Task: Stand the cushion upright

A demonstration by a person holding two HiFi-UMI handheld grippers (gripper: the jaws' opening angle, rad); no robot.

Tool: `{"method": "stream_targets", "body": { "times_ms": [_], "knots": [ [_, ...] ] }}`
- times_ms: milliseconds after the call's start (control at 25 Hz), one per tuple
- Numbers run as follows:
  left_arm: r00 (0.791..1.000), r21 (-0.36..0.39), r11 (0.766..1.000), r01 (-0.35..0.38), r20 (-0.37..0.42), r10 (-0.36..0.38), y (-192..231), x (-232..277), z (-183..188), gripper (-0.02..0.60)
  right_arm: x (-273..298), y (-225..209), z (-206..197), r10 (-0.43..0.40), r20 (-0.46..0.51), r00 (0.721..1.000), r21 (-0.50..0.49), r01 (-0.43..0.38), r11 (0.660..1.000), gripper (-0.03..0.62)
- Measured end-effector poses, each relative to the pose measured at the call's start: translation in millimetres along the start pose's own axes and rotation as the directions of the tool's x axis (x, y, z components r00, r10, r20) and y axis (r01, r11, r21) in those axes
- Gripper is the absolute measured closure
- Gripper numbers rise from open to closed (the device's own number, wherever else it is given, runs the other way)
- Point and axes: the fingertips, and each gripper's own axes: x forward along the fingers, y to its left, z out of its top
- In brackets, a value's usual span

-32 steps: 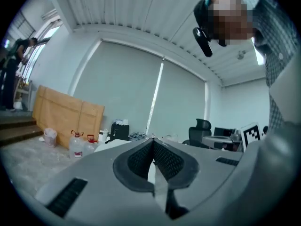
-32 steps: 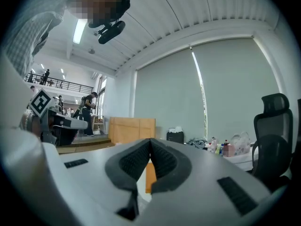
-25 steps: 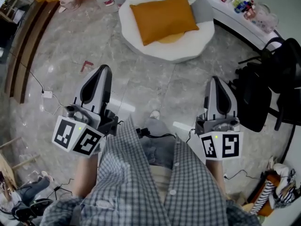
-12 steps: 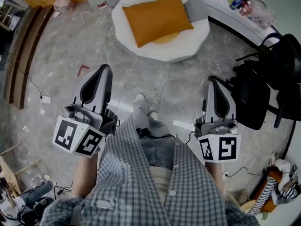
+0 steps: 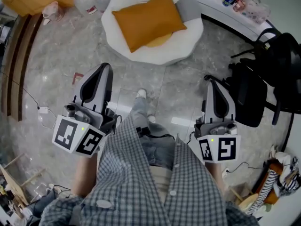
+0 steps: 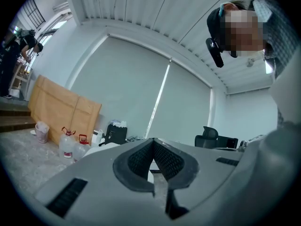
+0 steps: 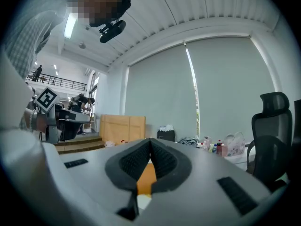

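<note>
Holds left tool (image 5: 103,70) and right tool (image 5: 213,82) shut, empty, level for approaching flat-lying cushion (image 5: 148,20) on white chair (image 5: 188,41).

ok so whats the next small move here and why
Probably step closer to the orange cushion: it lies flat on the white chair, well ahead of the left claw and right claw, both shut and empty.

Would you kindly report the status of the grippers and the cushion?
Left gripper shut, empty. Right gripper shut, empty. Orange cushion flat on white chair. Nothing in the way.
</note>
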Motion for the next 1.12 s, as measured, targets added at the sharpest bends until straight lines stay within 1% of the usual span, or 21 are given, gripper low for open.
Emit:
{"method": "stream_targets", "body": {
  "times_ms": [120, 360, 520, 720, 920, 1120],
  "knots": [
    [1.0, 0.013, 1.0, 0.011, -0.005, -0.011, 13.9, 18.7, 7.5, 0.577, 23.2, 0.8, 3.6, -0.002, 0.0, 1.0, -0.004, 0.002, 1.0, 0.588],
    [0.999, 0.033, 0.999, 0.029, 0.012, -0.03, 46.8, 54.2, 34.9, 0.577, 75.4, 4.5, 22.7, -0.01, 0.024, 1.0, -0.026, 0.011, 1.0, 0.588],
    [0.999, 0.035, 0.999, 0.039, 0.021, -0.04, 67.6, 73.5, 47.6, 0.577, 101.2, 7.9, 31.2, -0.016, 0.031, 0.999, -0.047, 0.018, 0.999, 0.588],
    [0.997, 0.047, 0.997, 0.067, 0.031, -0.068, 85.0, 101.7, 60.4, 0.577, 130.6, 1.9, 37.2, -0.04, 0.039, 0.998, -0.054, 0.042, 0.998, 0.588],
    [0.995, 0.04, 0.995, 0.091, 0.028, -0.092, 105.3, 121.4, 66.4, 0.577, 155.7, 1.8, 43.4, -0.065, 0.049, 0.997, -0.057, 0.068, 0.996, 0.588],
    [0.993, 0.023, 0.993, 0.115, 0.029, -0.116, 117.5, 141.4, 71.3, 0.577, 169.4, -1.2, 43.6, -0.094, 0.035, 0.995, -0.059, 0.096, 0.994, 0.588]
  ]
}}
